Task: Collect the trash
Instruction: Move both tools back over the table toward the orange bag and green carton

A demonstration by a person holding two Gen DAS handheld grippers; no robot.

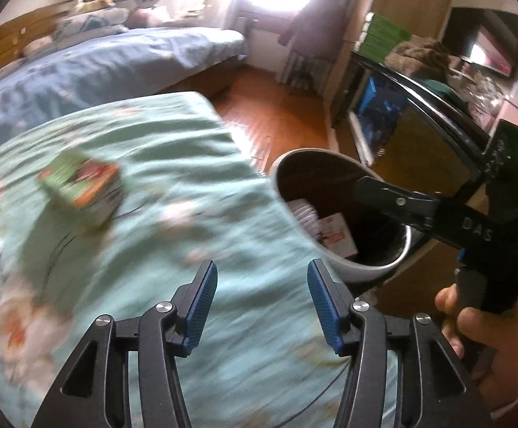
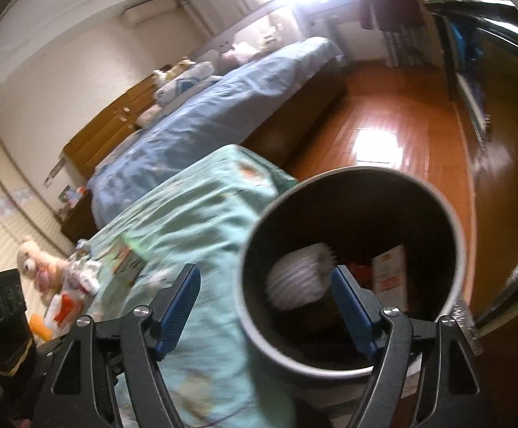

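Teal floral cloth (image 1: 173, 164) covers the bench. White round bin (image 1: 359, 267), dark inside, stands at the cloth's right edge; within it a ribbed white paper piece (image 2: 300, 278) and a red-and-white carton (image 2: 391, 278). Green carton (image 1: 80, 185), blurred, lies on the cloth, well apart from the bin. Left gripper (image 1: 262, 303): jaws parted, empty, over the cloth. Right gripper (image 2: 266, 306): jaws spread wide, empty, straddling the bin's near rim. Hand (image 1: 480, 324) grips the right gripper's handle.
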